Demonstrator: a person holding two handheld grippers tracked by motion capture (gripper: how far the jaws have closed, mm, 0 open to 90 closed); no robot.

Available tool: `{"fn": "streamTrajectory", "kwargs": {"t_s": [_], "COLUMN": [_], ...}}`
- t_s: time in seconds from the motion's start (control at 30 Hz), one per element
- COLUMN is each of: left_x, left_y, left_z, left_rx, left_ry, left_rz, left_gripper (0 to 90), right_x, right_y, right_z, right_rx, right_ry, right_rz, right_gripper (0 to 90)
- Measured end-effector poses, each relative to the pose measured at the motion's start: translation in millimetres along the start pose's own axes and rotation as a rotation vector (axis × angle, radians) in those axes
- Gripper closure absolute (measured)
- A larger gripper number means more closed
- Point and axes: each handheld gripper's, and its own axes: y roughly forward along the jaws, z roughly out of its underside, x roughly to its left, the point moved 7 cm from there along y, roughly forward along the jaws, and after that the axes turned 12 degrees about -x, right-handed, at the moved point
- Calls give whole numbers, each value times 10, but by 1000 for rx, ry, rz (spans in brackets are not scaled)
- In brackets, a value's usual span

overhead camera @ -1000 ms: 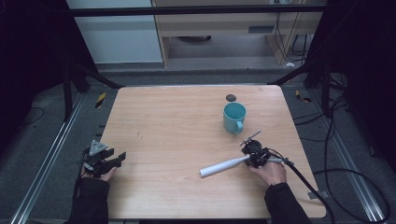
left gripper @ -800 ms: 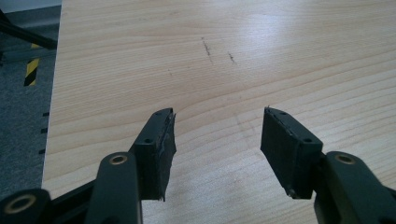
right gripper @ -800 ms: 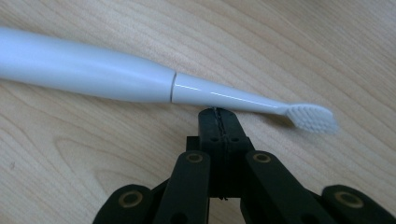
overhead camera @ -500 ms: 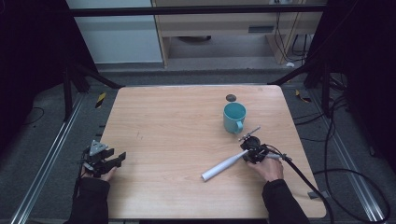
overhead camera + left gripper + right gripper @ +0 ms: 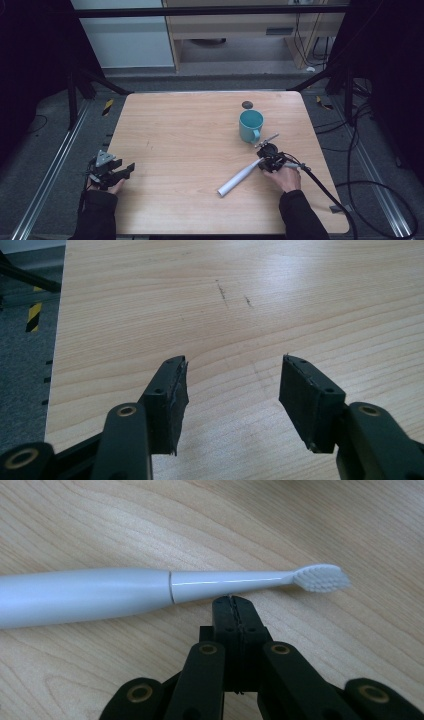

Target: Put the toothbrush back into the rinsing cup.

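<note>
A white electric toothbrush (image 5: 239, 177) lies slantwise on the wooden table (image 5: 190, 135), right of centre. In the right gripper view the toothbrush (image 5: 100, 595) runs across the frame with its bristle head at the right. My right gripper (image 5: 232, 600) is shut with nothing between its jaws, and its tip sits right against the thin neck of the brush. From above, the right gripper (image 5: 261, 162) is at the brush's head end, just in front of a teal mug (image 5: 250, 126). My left gripper (image 5: 131, 167) rests at the table's front left, open and empty (image 5: 232, 375).
A small dark round object (image 5: 247, 104) lies behind the mug near the far edge. The right gripper's cable (image 5: 325, 192) trails off the table's right front. Metal frame rails and grey floor surround the table.
The toothbrush has swung to a steeper slant, its head end shifted toward the mug along with the shut right gripper. The left gripper has stayed put.
</note>
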Motion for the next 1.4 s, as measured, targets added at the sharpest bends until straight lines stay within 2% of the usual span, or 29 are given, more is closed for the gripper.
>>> {"fn": "streamTrajectory", "kwargs": {"t_s": [0.27, 0.53, 1.2, 1.4], "left_x": [2, 2, 2, 2], "left_y": [-1, -1, -2, 0], "left_z": [0, 0, -1, -1], "left_rx": [0, 0, 0, 0], "left_ry": [-2, -2, -4, -1], "left_rz": [0, 1, 1, 1], "left_gripper": [445, 445, 445, 445], "right_x": [19, 41, 201, 260], "right_y": [44, 94, 205, 214], "right_z": [-61, -107, -259, -285], "right_rx": [-37, -40, -71, -81], "right_ry": [0, -3, -14, -34], "right_rz": [-19, -27, -71, -87], "right_gripper": [900, 900, 900, 900]}}
